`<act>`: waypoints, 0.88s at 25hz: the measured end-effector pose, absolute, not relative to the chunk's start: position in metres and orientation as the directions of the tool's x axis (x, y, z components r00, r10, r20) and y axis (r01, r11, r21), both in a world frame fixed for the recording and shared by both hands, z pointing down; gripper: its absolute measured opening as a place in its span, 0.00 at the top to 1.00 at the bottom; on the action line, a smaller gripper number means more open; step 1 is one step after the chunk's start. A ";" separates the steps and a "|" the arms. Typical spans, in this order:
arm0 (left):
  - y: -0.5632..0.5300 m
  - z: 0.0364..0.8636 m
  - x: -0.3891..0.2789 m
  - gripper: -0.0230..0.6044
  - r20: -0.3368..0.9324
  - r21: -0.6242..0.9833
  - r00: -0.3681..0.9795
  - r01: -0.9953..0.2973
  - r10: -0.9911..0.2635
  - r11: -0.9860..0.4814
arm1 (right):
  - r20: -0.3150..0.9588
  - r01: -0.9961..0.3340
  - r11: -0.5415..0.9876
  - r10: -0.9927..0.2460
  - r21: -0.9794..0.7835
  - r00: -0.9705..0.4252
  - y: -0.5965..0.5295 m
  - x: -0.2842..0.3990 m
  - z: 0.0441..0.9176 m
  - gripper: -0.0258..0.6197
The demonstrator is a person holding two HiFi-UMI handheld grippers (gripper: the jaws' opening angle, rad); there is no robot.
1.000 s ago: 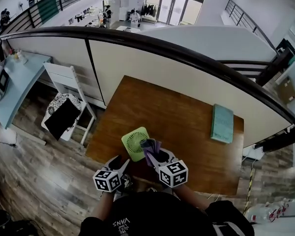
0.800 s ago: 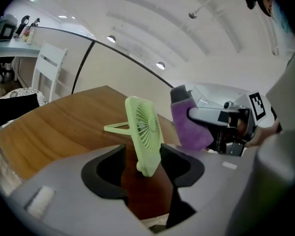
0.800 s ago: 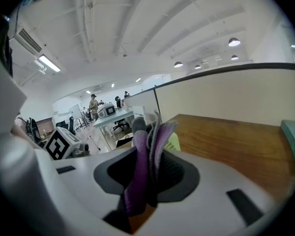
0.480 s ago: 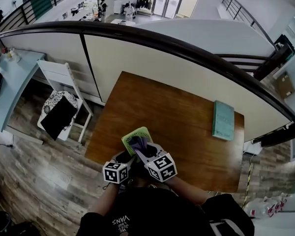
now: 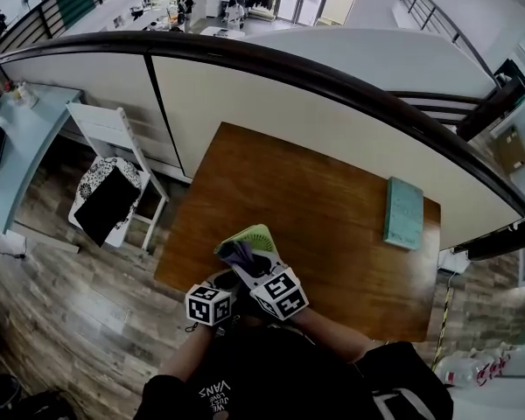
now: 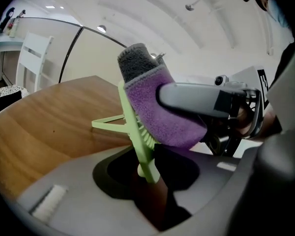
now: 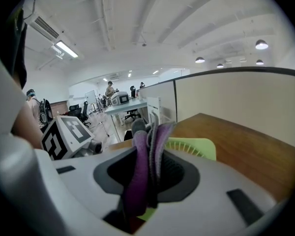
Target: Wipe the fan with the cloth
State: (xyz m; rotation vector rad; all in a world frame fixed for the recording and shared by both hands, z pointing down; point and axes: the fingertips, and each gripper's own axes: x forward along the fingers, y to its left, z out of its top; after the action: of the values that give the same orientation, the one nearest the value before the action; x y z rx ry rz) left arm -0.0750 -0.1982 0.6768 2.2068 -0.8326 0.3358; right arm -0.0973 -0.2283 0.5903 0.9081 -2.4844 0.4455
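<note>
A light green fan stands tilted up on the near left of the wooden table. My left gripper is closing its jaws on the fan's near lower rim, which sits in the gap between them. A purple and grey cloth is pinched in my right gripper, which is shut on it. In the left gripper view the cloth lies against the fan's face, with the right gripper's finger behind it. In the right gripper view the cloth stands up between the jaws, with the fan just beyond.
A teal book lies at the table's far right. A white chair with a dark bag stands left of the table. A curved partition wall with a dark rail runs behind the table.
The fan, flat on the table a second ago, is now tipped up. Both grippers moved in on it: the cloth came left onto its face and the left jaws closed around its near rim.
</note>
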 end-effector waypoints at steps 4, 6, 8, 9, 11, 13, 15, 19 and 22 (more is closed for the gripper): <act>-0.198 0.676 -0.075 0.77 0.467 0.568 0.760 -0.650 -0.453 -0.505 | 0.523 -0.672 0.727 -0.521 -0.143 -0.675 -0.233 -0.096 0.594 0.79; -0.198 0.675 -0.076 0.77 0.468 0.574 0.759 -0.650 -0.452 -0.498 | 0.526 -0.687 0.712 -0.533 -0.145 -0.663 -0.236 -0.091 0.594 0.79; -0.199 0.675 -0.076 0.77 0.470 0.578 0.760 -0.650 -0.450 -0.494 | 0.528 -0.708 0.690 -0.550 -0.149 -0.647 -0.239 -0.083 0.594 0.79; -0.199 0.676 -0.077 0.76 0.470 0.579 0.760 -0.649 -0.449 -0.493 | 0.529 -0.720 0.678 -0.560 -0.150 -0.638 -0.241 -0.077 0.595 0.79; -0.200 0.676 -0.077 0.76 0.471 0.582 0.761 -0.649 -0.447 -0.490 | 0.529 -0.746 0.648 -0.584 -0.153 -0.616 -0.247 -0.064 0.596 0.79; -0.199 0.676 -0.077 0.77 0.472 0.584 0.761 -0.649 -0.446 -0.488 | 0.528 -0.774 0.615 -0.611 -0.154 -0.590 -0.254 -0.049 0.595 0.79; -0.200 0.675 -0.077 0.77 0.473 0.586 0.761 -0.648 -0.444 -0.487 | 0.530 -0.799 0.581 -0.635 -0.152 -0.562 -0.261 -0.034 0.595 0.79; -0.201 0.676 -0.077 0.76 0.473 0.588 0.762 -0.647 -0.442 -0.486 | 0.534 -0.842 0.522 -0.676 -0.139 -0.508 -0.273 -0.007 0.596 0.79; -0.200 0.676 -0.077 0.76 0.475 0.587 0.760 -0.649 -0.444 -0.484 | 0.543 -0.873 0.471 -0.705 -0.124 -0.457 -0.279 0.012 0.599 0.79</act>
State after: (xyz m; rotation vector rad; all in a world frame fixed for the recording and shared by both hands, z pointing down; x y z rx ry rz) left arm -0.0766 -0.2004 0.6759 2.1601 -0.8146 0.3309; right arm 0.0121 -0.2794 0.5992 1.3180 -2.3043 0.5472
